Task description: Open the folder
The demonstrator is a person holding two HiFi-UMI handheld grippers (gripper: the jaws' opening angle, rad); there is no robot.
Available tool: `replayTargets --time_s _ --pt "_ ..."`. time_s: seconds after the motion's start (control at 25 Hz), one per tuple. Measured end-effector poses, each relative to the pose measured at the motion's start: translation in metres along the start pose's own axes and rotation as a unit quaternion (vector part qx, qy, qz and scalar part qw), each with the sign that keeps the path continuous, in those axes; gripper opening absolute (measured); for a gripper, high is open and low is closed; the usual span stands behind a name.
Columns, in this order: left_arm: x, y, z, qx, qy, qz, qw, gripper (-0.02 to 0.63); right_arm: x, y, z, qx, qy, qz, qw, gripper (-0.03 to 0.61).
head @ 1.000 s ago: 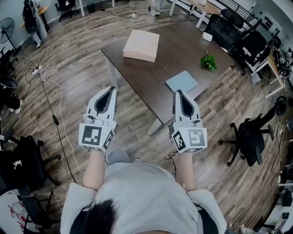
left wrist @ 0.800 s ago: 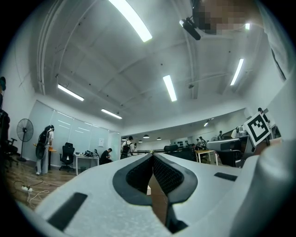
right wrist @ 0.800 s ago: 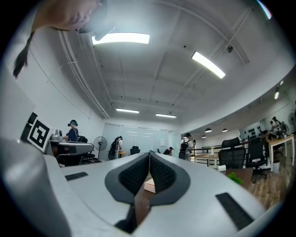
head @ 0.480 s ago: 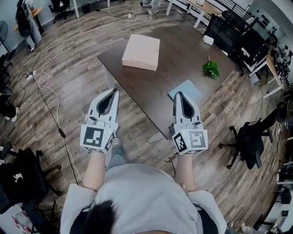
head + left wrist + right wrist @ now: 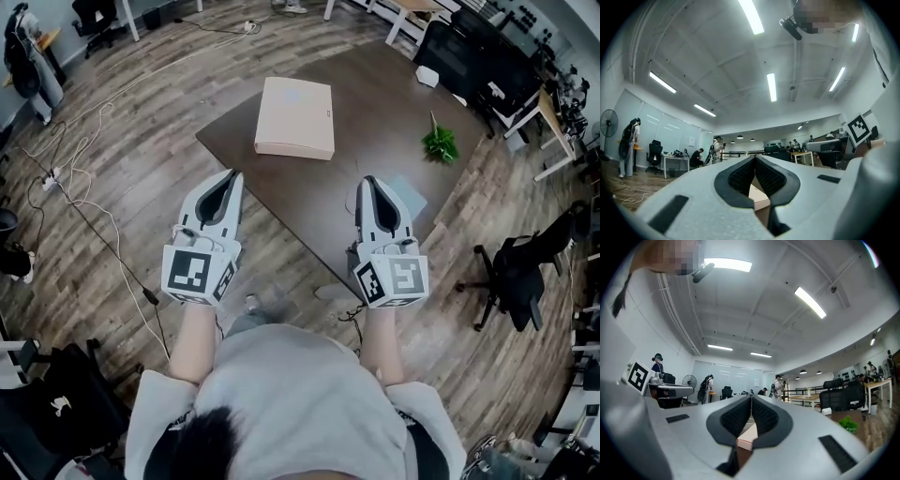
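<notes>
A pale pink box-like folder (image 5: 295, 117) lies flat on the dark brown table (image 5: 366, 112), towards its far left side. A thin blue-grey folder (image 5: 413, 196) lies near the table's near corner, half hidden behind my right gripper (image 5: 367, 181). My left gripper (image 5: 230, 175) hangs over the floor just short of the table's left edge. Both grippers are shut with nothing in them, held side by side and pointing roughly level at the table. The pink folder (image 5: 758, 197) shows through the gap below the left gripper's (image 5: 754, 157) tips, and the same pink folder (image 5: 746, 437) shows below the right gripper's (image 5: 751, 396).
A small green plant (image 5: 439, 142) and a small white box (image 5: 427, 75) sit on the table's right side. Black office chairs (image 5: 511, 272) stand to the right, more desks behind. Cables (image 5: 84, 216) trail over the wooden floor at the left.
The table and the pink folder have come nearer and lower in the head view as the person walks towards them. Both grippers keep their shut, side-by-side pose.
</notes>
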State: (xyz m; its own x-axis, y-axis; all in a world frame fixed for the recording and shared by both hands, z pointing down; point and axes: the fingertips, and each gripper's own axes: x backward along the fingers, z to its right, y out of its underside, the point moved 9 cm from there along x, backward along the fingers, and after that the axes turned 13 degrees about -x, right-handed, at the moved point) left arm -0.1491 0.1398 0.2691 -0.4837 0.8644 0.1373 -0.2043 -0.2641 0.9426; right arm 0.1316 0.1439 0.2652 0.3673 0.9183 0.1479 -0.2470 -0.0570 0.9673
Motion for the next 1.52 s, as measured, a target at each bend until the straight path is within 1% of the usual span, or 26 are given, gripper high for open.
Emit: replayTargets --time_s 0.24,0.4,0.72,0.88,1.04,1.28,1.52 --pt "-0.021 0.02 -0.05 -0.005 0.021 0.003 0.9998 0.008 -0.051 0.008 -0.018 0.002 0.012 0.008 1.0 0.012" --pt "-0.028 0.033 -0.08 -0.007 0.026 0.006 0.9996 0.008 -0.078 0.017 -0.031 0.004 0.017 0.012 1.0 0.012" --pt "-0.05 0.056 -0.108 0.005 0.034 0.004 0.9994 0.008 -0.107 0.031 -0.034 0.012 0.033 -0.006 0.999 0.012" --pt "-0.066 0.066 -0.111 0.014 0.039 -0.003 0.9991 0.008 -0.119 0.034 -0.021 0.011 0.045 -0.017 0.999 0.012" --pt "-0.09 0.073 -0.119 0.015 0.037 -0.006 0.9992 0.008 -0.144 0.034 -0.003 0.011 0.045 -0.018 0.999 0.012" --pt "-0.13 0.078 -0.135 0.006 0.029 -0.007 0.9995 0.008 -0.185 0.034 0.023 0.014 0.04 -0.021 0.999 0.012" --pt "-0.174 0.086 -0.138 -0.007 0.03 -0.017 0.9994 0.008 -0.225 0.039 0.059 0.011 0.037 -0.037 0.999 0.012"
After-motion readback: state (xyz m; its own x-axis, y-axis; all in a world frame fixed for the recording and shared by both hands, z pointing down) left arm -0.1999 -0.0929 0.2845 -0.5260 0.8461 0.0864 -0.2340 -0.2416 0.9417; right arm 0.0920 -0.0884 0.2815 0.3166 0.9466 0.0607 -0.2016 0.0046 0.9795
